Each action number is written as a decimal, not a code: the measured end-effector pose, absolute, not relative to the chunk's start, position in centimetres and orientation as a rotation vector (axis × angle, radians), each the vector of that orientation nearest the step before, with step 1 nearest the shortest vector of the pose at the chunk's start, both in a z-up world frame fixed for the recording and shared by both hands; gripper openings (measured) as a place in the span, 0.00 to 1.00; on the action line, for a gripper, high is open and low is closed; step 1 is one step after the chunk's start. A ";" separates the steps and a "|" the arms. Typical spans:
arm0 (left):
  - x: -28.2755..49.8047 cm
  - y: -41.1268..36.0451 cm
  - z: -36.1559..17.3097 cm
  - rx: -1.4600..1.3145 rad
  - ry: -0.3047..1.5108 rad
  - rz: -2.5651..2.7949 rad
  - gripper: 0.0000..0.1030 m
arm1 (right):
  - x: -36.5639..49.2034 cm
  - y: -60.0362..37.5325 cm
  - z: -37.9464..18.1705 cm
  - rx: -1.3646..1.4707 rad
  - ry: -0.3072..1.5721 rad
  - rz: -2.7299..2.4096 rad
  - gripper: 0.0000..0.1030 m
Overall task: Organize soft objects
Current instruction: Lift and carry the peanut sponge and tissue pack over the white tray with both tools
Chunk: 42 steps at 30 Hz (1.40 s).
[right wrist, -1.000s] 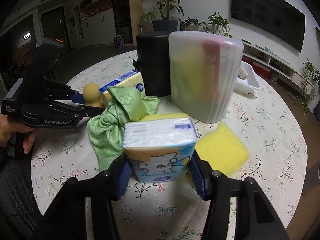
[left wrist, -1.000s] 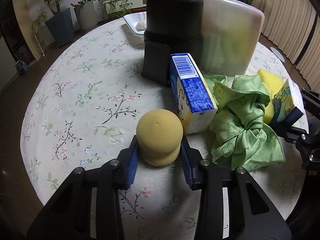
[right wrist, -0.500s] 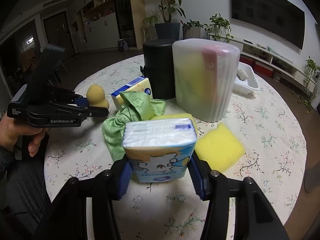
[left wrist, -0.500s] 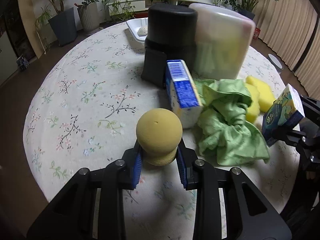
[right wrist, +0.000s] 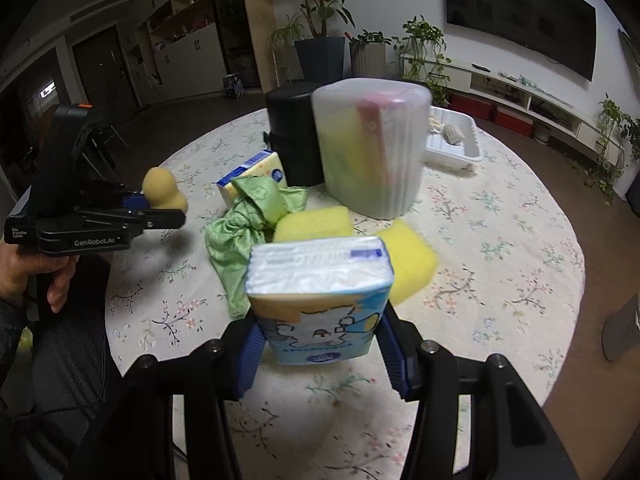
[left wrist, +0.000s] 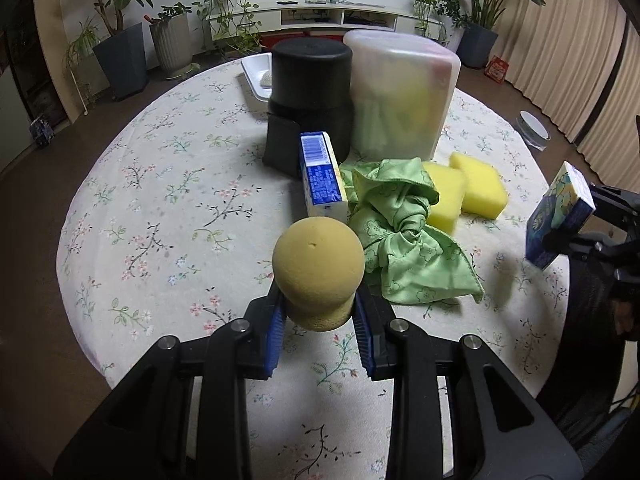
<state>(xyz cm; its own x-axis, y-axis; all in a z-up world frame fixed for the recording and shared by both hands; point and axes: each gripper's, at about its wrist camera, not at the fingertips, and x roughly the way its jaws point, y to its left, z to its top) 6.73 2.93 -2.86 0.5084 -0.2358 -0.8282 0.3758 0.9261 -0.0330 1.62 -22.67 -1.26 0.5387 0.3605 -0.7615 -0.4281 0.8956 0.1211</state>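
Note:
My left gripper (left wrist: 320, 344) is shut on a tan gourd-shaped sponge (left wrist: 318, 264) and holds it above the table; it also shows in the right wrist view (right wrist: 164, 192). My right gripper (right wrist: 320, 360) is shut on a blue tissue pack (right wrist: 320, 296), lifted above the table's near edge; the pack also shows at the right of the left wrist view (left wrist: 558, 216). On the table lie a crumpled green cloth (left wrist: 404, 236), two yellow sponges (left wrist: 476, 188) and a second blue tissue pack (left wrist: 322, 180).
A black cylindrical container (left wrist: 310, 92) and a frosted plastic bin (left wrist: 400, 92) holding soft items stand behind the pile. A white tray (right wrist: 452, 140) sits at the far side. The round table has a floral cloth (left wrist: 160, 200).
Both grippers have lifted and drawn back from the pile, each keeping its object. The pile now looks farther away in both views.

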 end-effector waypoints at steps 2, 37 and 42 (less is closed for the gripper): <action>6.9 3.3 -2.2 0.156 0.966 -0.370 0.27 | 1.9 -23.9 -0.8 -0.083 0.893 0.457 0.53; 36.3 -1.1 1.5 0.448 0.958 -0.492 0.28 | 31.1 -28.9 4.8 -0.442 0.895 0.396 0.53; 38.6 -3.3 -1.2 0.472 0.990 -0.576 0.29 | 34.2 -26.4 1.3 -0.468 0.944 0.466 0.53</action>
